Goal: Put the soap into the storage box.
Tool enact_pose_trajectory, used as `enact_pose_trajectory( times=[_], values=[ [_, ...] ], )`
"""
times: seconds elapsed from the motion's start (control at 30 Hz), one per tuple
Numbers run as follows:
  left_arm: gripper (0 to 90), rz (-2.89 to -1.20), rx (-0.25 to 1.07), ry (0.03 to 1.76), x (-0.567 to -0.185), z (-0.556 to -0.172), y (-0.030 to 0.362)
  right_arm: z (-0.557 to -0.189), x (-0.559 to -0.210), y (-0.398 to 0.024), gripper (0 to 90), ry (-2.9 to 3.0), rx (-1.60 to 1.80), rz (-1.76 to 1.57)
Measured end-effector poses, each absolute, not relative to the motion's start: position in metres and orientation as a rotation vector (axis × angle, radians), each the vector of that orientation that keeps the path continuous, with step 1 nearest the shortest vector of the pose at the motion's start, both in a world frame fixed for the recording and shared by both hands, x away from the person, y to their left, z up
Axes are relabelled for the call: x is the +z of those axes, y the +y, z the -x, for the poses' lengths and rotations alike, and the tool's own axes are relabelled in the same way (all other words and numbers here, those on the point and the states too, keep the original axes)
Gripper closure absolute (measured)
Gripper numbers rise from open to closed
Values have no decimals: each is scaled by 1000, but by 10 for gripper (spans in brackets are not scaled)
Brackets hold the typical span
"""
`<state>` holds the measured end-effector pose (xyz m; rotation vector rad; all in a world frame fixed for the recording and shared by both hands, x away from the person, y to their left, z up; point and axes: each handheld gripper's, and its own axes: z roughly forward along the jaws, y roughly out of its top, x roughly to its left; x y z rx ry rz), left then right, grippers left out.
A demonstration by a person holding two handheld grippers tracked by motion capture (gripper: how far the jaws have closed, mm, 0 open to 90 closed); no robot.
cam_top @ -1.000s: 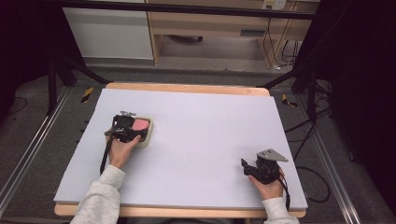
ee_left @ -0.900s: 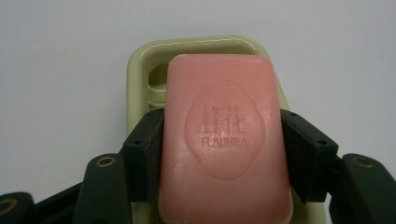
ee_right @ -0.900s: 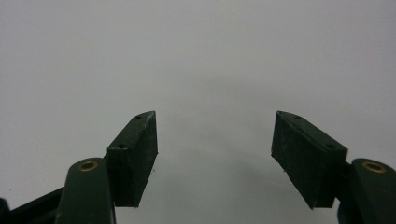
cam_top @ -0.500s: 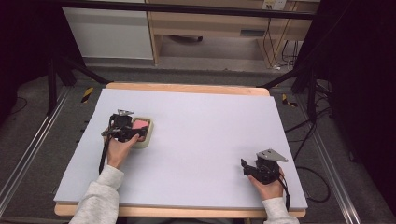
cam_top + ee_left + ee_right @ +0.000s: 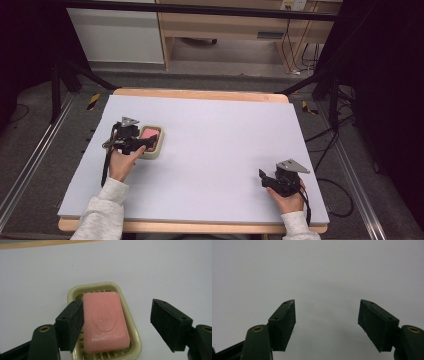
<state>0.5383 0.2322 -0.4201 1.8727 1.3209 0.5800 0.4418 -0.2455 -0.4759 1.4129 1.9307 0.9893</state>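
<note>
Pink soap lay in its dish near the desk's left edge. Left gripper straddled it, jaws wide, gripping nothing. Likely pre-grasp; next: centre, close. Right gripper was open, empty, near the front-right corner.

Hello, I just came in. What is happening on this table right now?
A person works at a pale lilac table with a two-jaw gripper in each hand. The left gripper is open over a pink rectangular bar of soap that lies in a pale green plastic soap dish. One jaw is at the soap's side; the other stands apart, so nothing is gripped. The right gripper is open above bare table near the front right corner.
</note>
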Motion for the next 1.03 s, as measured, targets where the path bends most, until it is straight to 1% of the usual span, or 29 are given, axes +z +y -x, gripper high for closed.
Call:
enact_pose_trajectory(
  times=[0.37,0.5,0.63,0.77,1.03],
  values=[
    [225,-1884,593,1228,-429,-508,244,-443,-477,-251,293,1914,975,-1424],
    [205,-1840,602,1226,-431,-497,253,-442,-476,-252,289,1908,976,-1436],
    [192,-1831,594,1214,-436,-488,260,-441,-477,-255,282,1900,971,-1439],
    [169,-1853,585,1211,-446,-479,268,-441,-477,-258,281,1891,968,-1451],
    [163,-1874,578,1248,-461,-462,289,-441,-478,-259,276,1889,954,-1454]
  ],
)
